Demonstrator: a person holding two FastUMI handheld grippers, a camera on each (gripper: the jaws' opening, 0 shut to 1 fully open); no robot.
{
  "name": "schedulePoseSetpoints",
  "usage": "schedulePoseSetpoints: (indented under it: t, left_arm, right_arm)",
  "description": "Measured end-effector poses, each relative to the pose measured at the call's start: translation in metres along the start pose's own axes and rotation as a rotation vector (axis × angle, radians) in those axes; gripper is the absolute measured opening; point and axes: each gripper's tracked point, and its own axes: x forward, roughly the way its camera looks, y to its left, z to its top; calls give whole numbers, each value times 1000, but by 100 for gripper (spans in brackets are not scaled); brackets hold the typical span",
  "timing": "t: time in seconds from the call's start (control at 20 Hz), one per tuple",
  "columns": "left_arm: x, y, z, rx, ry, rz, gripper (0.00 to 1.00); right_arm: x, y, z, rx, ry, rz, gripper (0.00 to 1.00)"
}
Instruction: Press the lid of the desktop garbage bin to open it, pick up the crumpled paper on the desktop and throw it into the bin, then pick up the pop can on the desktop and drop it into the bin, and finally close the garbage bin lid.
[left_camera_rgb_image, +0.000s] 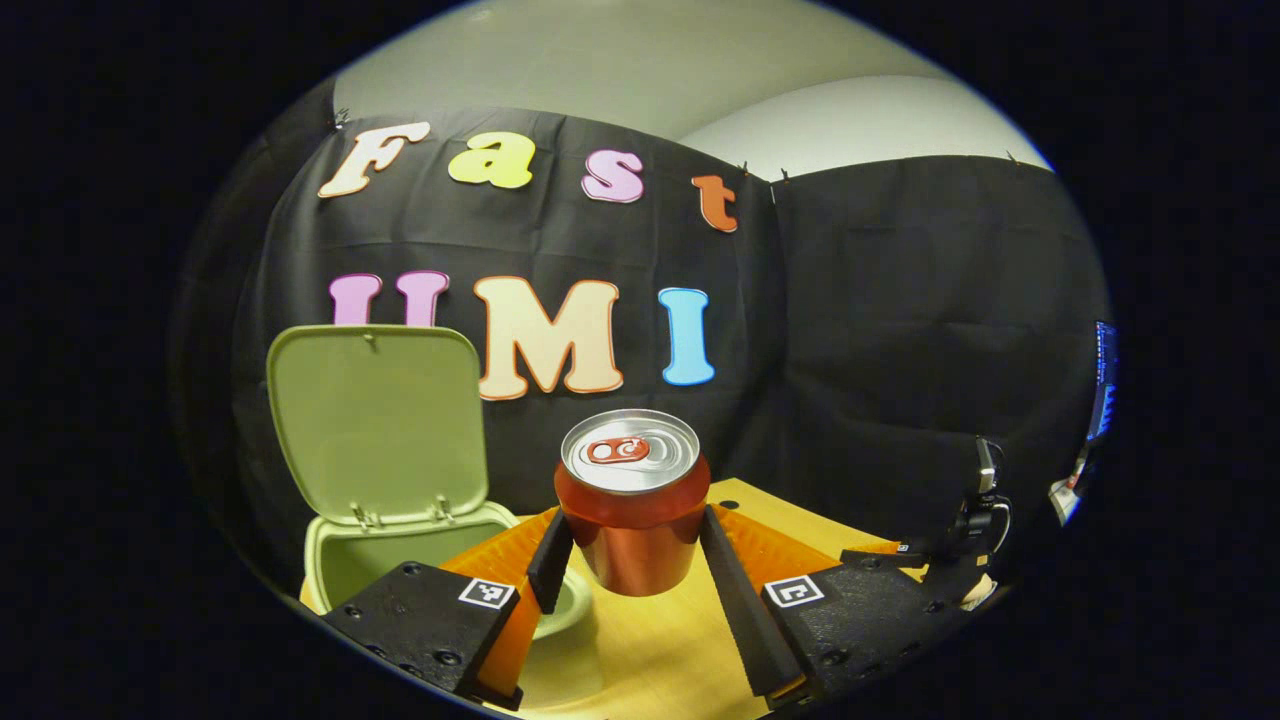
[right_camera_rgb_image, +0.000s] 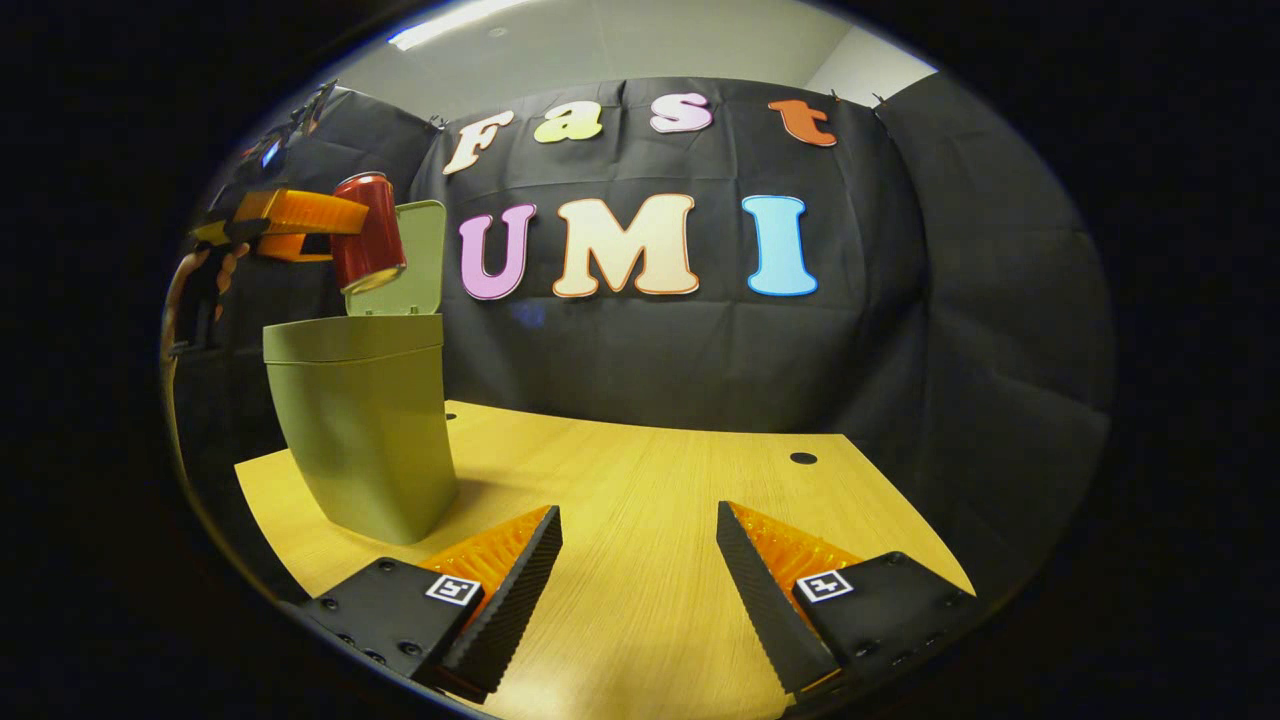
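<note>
A red pop can (left_camera_rgb_image: 632, 505) with a silver top hangs upright in the air, and my left gripper (left_camera_rgb_image: 630, 545) is shut on its sides. The green garbage bin (left_camera_rgb_image: 400, 555) stands below and to the left of the can, its lid (left_camera_rgb_image: 378, 420) swung up. In the right gripper view the same can (right_camera_rgb_image: 366, 232) is held tilted above the bin's (right_camera_rgb_image: 362, 430) open mouth, in front of the raised lid (right_camera_rgb_image: 415, 258), by the left gripper (right_camera_rgb_image: 300, 225) and a hand. My right gripper (right_camera_rgb_image: 638, 555) stands open low over the table, nothing between its fingers.
The wooden table (right_camera_rgb_image: 640, 480) runs from the bin to its right edge, with a small dark hole (right_camera_rgb_image: 803, 458) near the back. The right gripper (left_camera_rgb_image: 950, 545) shows at the table's far right in the left gripper view. Black cloth walls close the back and sides.
</note>
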Motion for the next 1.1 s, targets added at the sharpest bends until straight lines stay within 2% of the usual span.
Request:
schedulePoseSetpoints:
  t: [0.2, 0.35, 0.5, 0.65, 0.7, 0.85, 1.0, 1.1]
  left_arm:
    - [-12, 69, -7, 32, 56, 165, 76]
    - [-22, 100, -31, 59, 137, 234, 76]
    - [-28, 108, -41, 31, 170, 243, 77]
    - [-33, 122, -32, 49, 167, 281, 80]
    - [-33, 123, -25, 62, 159, 285, 84]
    - [-31, 129, 9, 63, 124, 286, 82]
    - [-25, 134, 49, 14, 82, 289, 82]
    - [-19, 141, 71, 29, 63, 301, 82]
  right_arm:
    - [-2, 10, 1, -18, -3, 24, 98]
    - [-3, 10, 2, -19, -4, 25, 98]
    - [-5, 8, 4, -14, -11, 21, 98]
    - [-6, 5, 5, -5, -19, 16, 98]
    - [-7, 5, 5, -3, -19, 16, 98]
    - [-6, 7, 2, 1, -6, 23, 98]
    - [-8, 12, 2, -15, -1, 31, 98]
    - [-7, 13, 1, -21, 0, 35, 98]
